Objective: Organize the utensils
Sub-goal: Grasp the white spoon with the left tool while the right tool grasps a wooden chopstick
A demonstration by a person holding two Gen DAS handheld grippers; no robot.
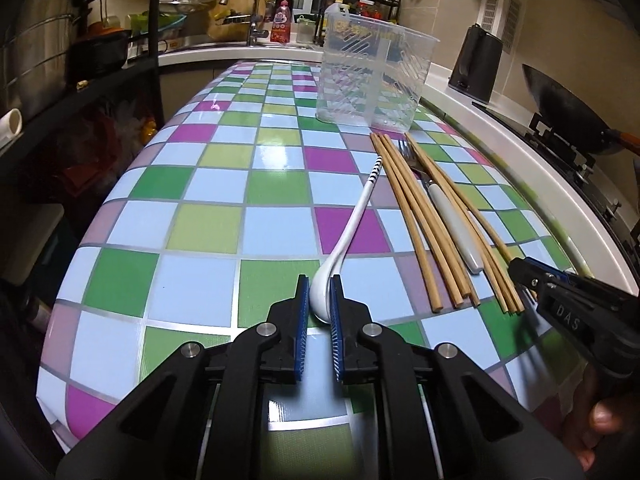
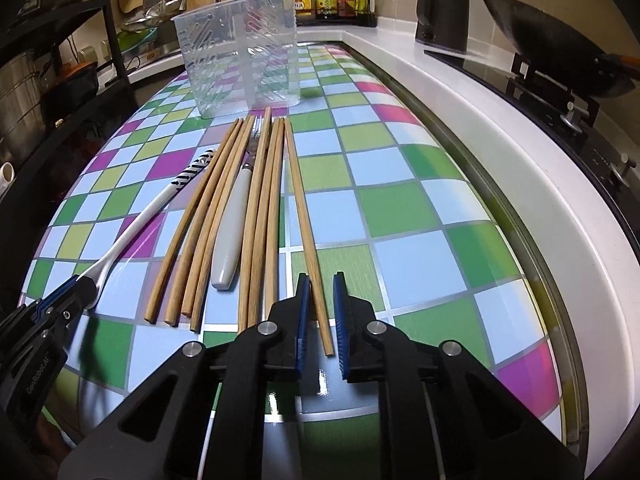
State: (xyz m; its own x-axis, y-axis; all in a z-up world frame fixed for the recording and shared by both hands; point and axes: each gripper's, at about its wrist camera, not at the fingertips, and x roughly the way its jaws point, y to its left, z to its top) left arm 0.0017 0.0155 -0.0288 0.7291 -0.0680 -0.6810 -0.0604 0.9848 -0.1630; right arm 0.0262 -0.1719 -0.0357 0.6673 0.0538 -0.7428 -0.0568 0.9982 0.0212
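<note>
A white spoon (image 1: pixel 362 208) with a striped handle end lies on the checkered table (image 1: pixel 200 220). My left gripper (image 1: pixel 320 284) is shut on its bowl, seen from the side in the right wrist view (image 2: pixel 80 292). Right of it lie several wooden chopsticks (image 1: pixel 416 216) and a white-handled fork (image 1: pixel 448 216) among them. My right gripper (image 2: pixel 321 280) stands over the near end of the rightmost chopstick (image 2: pixel 308 240). That stick lies between the pads with a gap on its right side, so the gripper is open. A clear plastic utensil holder (image 2: pixel 240 52) stands upright beyond the utensils.
A white counter ledge (image 2: pixel 500 128) borders the table on the right, with a black kettle (image 1: pixel 476 64) and a wok (image 1: pixel 568 108) on the stove. A black shelf (image 1: pixel 100 60) with pots stands left. A sink faucet (image 1: pixel 244 0) is at the back.
</note>
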